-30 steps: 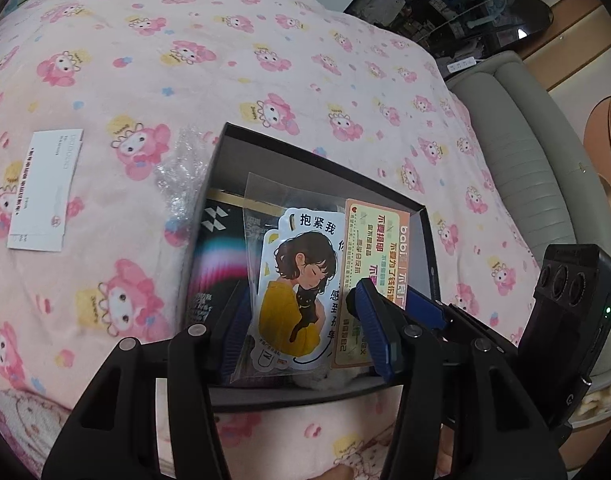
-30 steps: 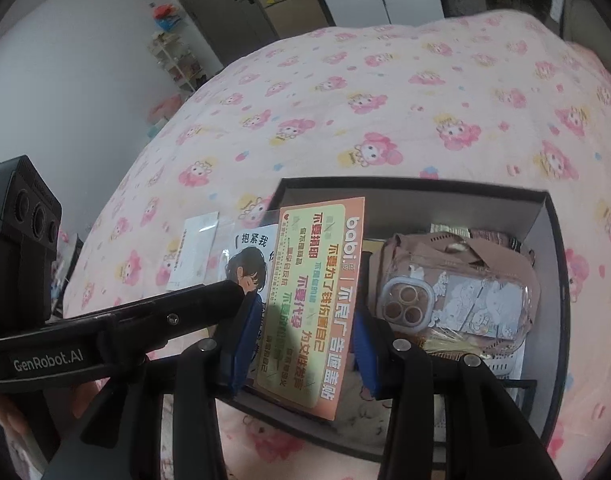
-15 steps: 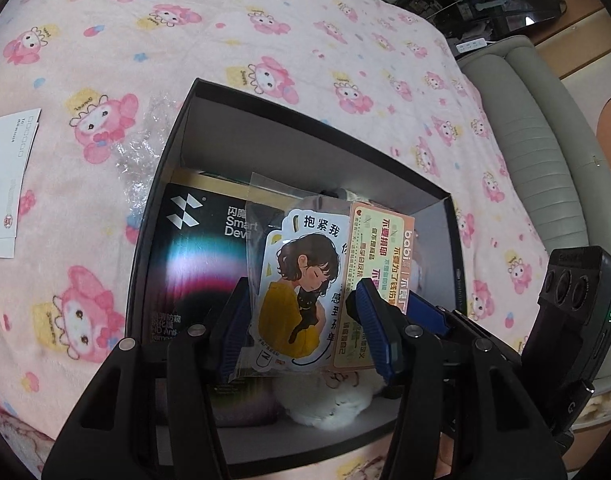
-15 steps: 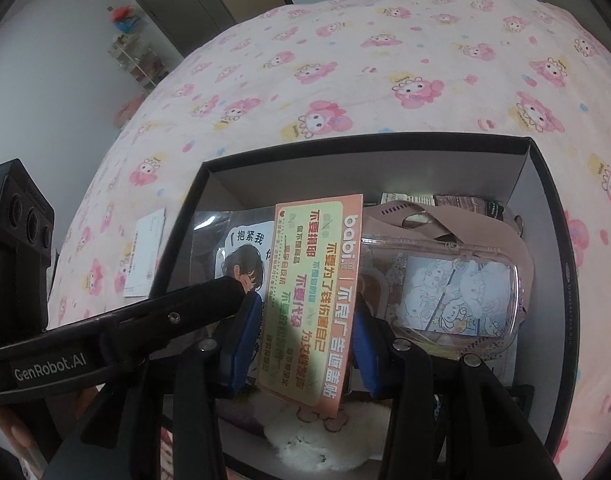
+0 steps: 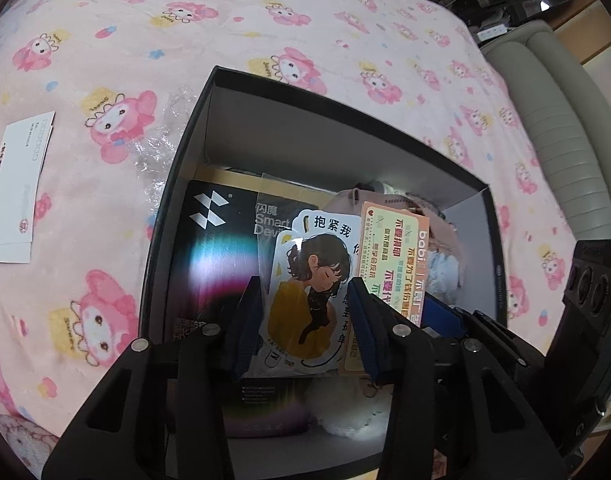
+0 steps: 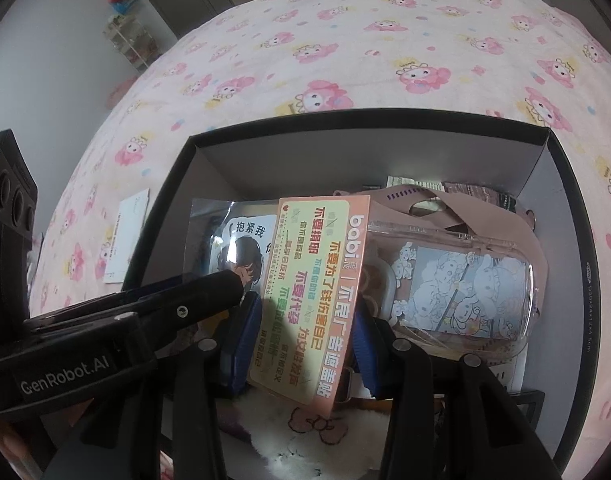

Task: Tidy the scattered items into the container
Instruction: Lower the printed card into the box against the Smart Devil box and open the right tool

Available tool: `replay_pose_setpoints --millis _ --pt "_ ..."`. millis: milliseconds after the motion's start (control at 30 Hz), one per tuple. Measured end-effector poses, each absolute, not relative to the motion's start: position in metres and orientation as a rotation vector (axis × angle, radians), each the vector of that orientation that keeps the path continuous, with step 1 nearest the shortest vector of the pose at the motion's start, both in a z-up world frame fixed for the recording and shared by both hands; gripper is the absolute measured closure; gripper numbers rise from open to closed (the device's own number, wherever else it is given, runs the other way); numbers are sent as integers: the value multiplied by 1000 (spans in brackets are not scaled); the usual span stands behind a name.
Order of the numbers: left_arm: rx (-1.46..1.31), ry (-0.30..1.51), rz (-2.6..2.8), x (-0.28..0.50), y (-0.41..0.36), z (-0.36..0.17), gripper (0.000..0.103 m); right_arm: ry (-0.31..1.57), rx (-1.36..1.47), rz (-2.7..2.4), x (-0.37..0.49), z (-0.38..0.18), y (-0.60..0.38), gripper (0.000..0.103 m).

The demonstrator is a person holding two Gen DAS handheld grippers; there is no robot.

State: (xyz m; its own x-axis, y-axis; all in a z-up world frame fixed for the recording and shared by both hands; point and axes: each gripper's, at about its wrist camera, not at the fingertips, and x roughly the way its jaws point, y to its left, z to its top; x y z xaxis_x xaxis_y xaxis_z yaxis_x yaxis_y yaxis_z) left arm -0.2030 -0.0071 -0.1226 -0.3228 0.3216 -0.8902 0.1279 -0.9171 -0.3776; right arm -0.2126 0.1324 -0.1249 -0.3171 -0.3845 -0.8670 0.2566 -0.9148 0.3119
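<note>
I held both cards low inside the black box point(image 5: 209, 92) so they would drop among its contents: my left hand-held gripper point(image 5: 303, 320), jaws closing, pinched the sleeved sticker point(image 5: 309, 280), the right hand-held gripper point(image 6: 305, 328) clamped the orange card point(image 6: 313, 280).

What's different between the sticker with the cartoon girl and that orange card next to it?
The cartoon girl sticker is white with a curvy cut outline inside a clear sleeve; the orange card is a plain rectangle with a yellow-green panel of printed text. The sticker sits between the left gripper's closing jaws, while the right gripper's jaws clamp the card. The sticker shows a picture; the card shows mostly writing. Both are flat, printed in Chinese, and held over the black box.
</note>
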Motion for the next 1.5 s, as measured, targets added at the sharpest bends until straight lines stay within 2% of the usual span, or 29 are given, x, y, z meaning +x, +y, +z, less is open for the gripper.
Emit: replay_pose_setpoints --millis 167,233,433,567,733,900,967,1033,1167,1233,1300,1500 --pt "-1903 -407 2442 -211 8 -131 64 -159 1604 -2228 -216 -139 131 62" --pt "-1924 -311 2433 -218 15 -135 60 -129 1604 -2234 -216 -141 130 62" --pt "-1863 -241 2532 -211 14 -113 57 -218 1605 -2206 -218 -135 142 62" --pt "-1779 -313 2552 -197 2 -99 57 -222 1560 -2270 -212 -120 154 62" --pt "-1721 -281 2453 -192 23 -95 57 -351 1571 -2285 -213 -113 180 62" --pt "-1738 -89 2474 -192 62 -105 57 -413 1537 -2391 -209 -91 205 62" --pt "-1765 -29 2451 -194 80 -112 55 -362 1533 -2458 -207 -86 209 62" --pt "-1764 17 2424 -195 95 -117 44 -317 1545 -2487 -207 -86 210 62" --pt "-1821 161 2440 -198 111 -133 43 -286 1599 -2480 -211 -94 215 62" --pt "-1863 161 2465 -200 105 -141 43 -275 1623 -2469 -214 -98 214 62" --pt "-1902 120 2502 -203 92 -145 48 -252 1632 -2458 -215 -102 210 62" --pt "-1884 -163 2488 -202 50 -135 50 -165 1596 -2488 -210 -102 196 62"
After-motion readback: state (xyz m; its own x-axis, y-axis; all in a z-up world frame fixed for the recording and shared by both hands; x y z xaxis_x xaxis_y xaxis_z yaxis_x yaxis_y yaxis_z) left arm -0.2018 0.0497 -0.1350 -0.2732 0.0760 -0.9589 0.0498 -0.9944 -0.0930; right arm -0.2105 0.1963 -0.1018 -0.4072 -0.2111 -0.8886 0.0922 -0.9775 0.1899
